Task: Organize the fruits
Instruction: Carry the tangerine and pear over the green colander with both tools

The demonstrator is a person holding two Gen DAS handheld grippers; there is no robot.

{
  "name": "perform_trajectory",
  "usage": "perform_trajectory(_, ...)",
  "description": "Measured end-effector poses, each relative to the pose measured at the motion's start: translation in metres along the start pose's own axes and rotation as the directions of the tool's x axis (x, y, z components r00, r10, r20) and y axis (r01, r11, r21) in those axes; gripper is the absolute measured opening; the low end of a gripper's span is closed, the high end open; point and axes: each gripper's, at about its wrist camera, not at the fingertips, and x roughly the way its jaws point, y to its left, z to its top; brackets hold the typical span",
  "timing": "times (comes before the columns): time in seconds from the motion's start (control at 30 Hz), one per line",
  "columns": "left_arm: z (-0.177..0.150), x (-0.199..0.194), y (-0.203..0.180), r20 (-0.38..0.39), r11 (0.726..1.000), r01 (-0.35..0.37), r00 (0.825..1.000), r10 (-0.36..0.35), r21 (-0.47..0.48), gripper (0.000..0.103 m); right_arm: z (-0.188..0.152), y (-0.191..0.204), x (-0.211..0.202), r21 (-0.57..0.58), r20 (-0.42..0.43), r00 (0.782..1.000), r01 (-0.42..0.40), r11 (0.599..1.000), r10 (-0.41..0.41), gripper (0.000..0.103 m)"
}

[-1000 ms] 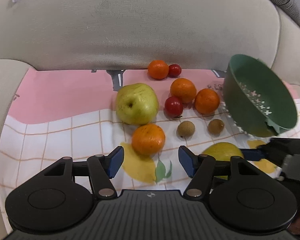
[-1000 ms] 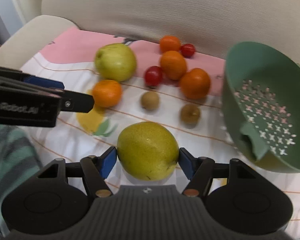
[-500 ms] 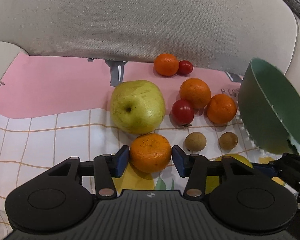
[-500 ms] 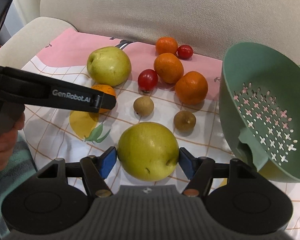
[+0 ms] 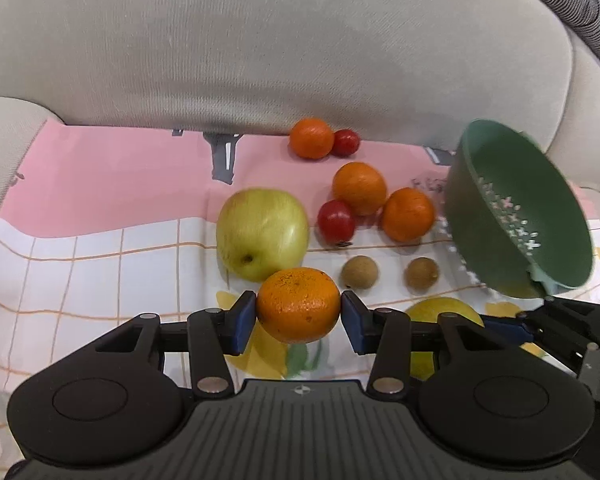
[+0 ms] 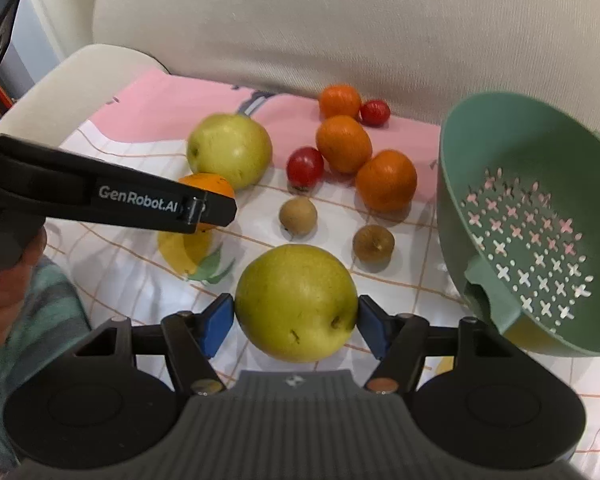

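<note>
My left gripper (image 5: 299, 316) is shut on an orange mandarin (image 5: 299, 305), held just above the cloth. My right gripper (image 6: 294, 322) is shut on a yellow-green pear (image 6: 296, 302); that pear also shows in the left wrist view (image 5: 444, 312). A green colander (image 6: 532, 216) leans tilted at the right, its mouth facing the fruit. On the cloth lie a green apple (image 5: 262, 234), several mandarins (image 5: 359, 188), two red tomatoes (image 5: 336, 220) and two small brown fruits (image 5: 360, 272).
The fruit lies on a pink and white checked cloth (image 5: 100, 240) spread on a beige sofa seat, with the backrest (image 5: 280, 48) right behind. The sofa arm (image 6: 76, 80) rises at the left. The left gripper's body (image 6: 100, 196) crosses the right wrist view.
My left gripper moved forward to the near mandarin and shut on it. My right gripper kept its hold on the pear and stayed nearly still.
</note>
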Motion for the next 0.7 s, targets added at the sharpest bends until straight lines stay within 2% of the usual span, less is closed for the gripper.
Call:
perform_trajectory(0.17, -0.003, -0.023, -0.011, 0.014, 1.000, 0.020, 1.000, -0.020, 0.000, 0.052, -0.001, 0.001, -0.024, -0.005, 0.061, 0.998, 0.003, 1.000, -0.003, 0.064)
perform_trajectory(0.27, -0.008, -0.024, -0.018, -0.007, 1.000, -0.008, 1.000, 0.009, 0.017, 0.052, -0.003, 0.000, -0.036, -0.001, 0.082, 0.997, 0.012, 1.000, -0.012, 0.064)
perform_trajectory(0.37, -0.014, -0.022, -0.015, -0.024, 0.999, -0.018, 1.000, 0.018, -0.031, 0.052, -0.006, -0.001, -0.044, 0.010, 0.088, 0.996, 0.017, 1.000, -0.018, 0.064)
perform_trajectory(0.47, -0.015, -0.035, -0.017, -0.004, 0.999, -0.031, 1.000, 0.031, -0.034, 0.052, -0.012, -0.005, -0.057, 0.023, 0.107, 0.994, 0.018, 1.000, -0.021, 0.064)
perform_trajectory(0.7, 0.003, -0.066, -0.045, 0.067, 0.999, 0.050, 0.997, -0.050, -0.002, 0.052, -0.009, -0.027, -0.087, 0.059, 0.199, 0.979, 0.032, 0.998, -0.043, 0.064)
